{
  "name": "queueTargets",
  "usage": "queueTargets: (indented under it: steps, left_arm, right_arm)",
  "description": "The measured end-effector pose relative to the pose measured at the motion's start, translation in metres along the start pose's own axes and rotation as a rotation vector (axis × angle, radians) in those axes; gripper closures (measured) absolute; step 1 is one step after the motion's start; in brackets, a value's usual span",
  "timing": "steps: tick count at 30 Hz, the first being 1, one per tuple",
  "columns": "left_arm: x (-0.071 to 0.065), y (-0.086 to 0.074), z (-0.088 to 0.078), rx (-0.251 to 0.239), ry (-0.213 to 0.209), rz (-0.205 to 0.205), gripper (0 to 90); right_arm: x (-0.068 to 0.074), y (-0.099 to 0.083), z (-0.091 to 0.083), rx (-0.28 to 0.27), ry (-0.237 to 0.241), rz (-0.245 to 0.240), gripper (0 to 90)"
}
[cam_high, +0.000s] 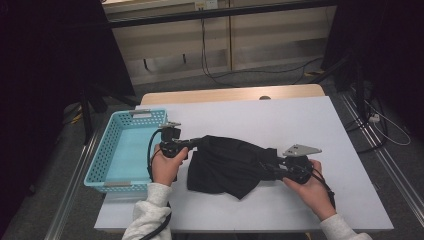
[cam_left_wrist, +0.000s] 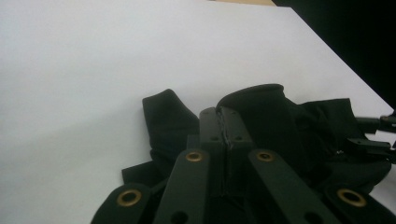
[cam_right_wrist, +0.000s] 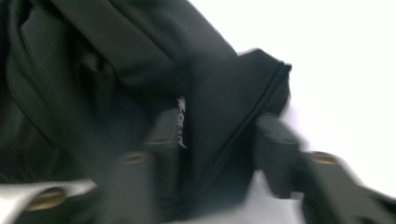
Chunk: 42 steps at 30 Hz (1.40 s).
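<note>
White top: the table (cam_high: 260, 120) has a plain white cover, with a strip of wood at its far edge.
Black cloth: it (cam_high: 227, 165) lies crumpled near the front edge, about the middle.
Left gripper (cam_high: 192, 144): its jaws are pressed tight on a fold of the cloth.
Right gripper (cam_high: 274, 165): its jaws stand around a seam, and I cannot tell if they pinch it.
Basket: a blue one (cam_high: 107, 165) sits at the left edge.
Room: dark curtains, grey floor, loose cables.

High view: fixed overhead, facing forward and down on the tabletop (cam_high: 300, 120). Both claw cameras sit close, looking along their jaws at the black cloth (cam_high: 227, 165), shared by all three.
</note>
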<state>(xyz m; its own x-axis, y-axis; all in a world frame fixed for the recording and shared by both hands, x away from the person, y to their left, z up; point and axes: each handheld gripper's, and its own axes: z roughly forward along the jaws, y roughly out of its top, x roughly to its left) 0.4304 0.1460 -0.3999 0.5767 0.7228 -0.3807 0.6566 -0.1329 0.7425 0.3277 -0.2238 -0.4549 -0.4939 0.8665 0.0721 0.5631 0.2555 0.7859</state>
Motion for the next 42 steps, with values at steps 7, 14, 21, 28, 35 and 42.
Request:
queueTargets:
  steps: [7, 14, 21, 28, 35, 42]
  left_arm:
    - [0.006, 0.004, -0.010, -0.040, -0.010, -0.031, 89.6]
    - [-0.005, 0.000, 0.007, -0.012, -0.057, -0.029, 89.5]
    - [-0.008, -0.011, 0.028, 0.031, 0.001, -0.032, 89.1]
    - [-0.009, -0.013, 0.032, 0.057, -0.004, -0.021, 88.7]
    - [-0.009, -0.013, 0.034, 0.058, 0.001, -0.011, 87.2]
    - [-0.008, -0.012, 0.034, 0.047, 0.014, -0.002, 79.0]
  right_arm:
    - [-0.024, -0.004, -0.022, -0.035, -0.006, 0.022, 84.7]
    - [-0.053, -0.002, -0.055, -0.107, -0.054, 0.066, 82.9]
    - [-0.058, -0.020, -0.039, -0.006, -0.115, 0.065, 63.6]
    - [-0.057, -0.011, -0.042, -0.065, -0.149, 0.107, 51.2]
    - [-0.055, -0.009, -0.023, -0.045, -0.174, 0.108, 47.6]
    - [-0.060, -0.018, -0.016, 0.017, -0.211, 0.138, 48.8]
